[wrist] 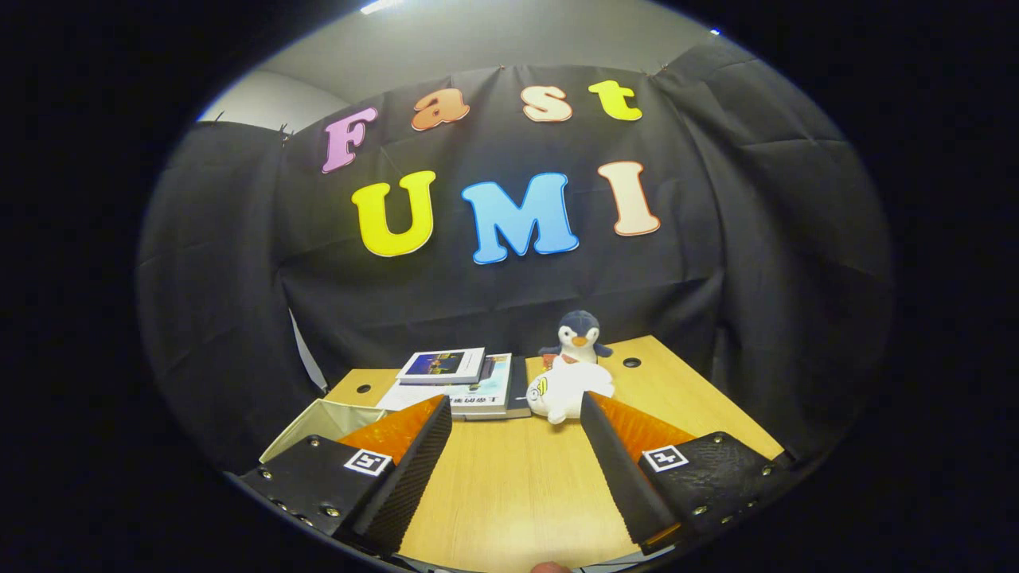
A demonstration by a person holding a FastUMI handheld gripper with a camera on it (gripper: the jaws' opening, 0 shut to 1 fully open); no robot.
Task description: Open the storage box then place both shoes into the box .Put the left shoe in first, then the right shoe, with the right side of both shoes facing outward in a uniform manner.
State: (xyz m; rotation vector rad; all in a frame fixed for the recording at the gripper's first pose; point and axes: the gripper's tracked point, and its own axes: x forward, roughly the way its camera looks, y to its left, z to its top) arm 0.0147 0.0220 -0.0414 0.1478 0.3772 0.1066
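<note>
Between the spread fingers of the claw (516,414), which stands wide apart and grips nothing, lies bare wooden table (509,485), so the tool looks poised rather than working. Just beyond the fingertips a stack of books (462,380) and a white plush toy (567,390) with a penguin toy (579,336) behind it sit toward the back edge, likely kept clear of the working space. Off beside the left finger, the pale open container (318,422) may be the storage box; I make out no shoes, so I cannot judge progress.
</note>
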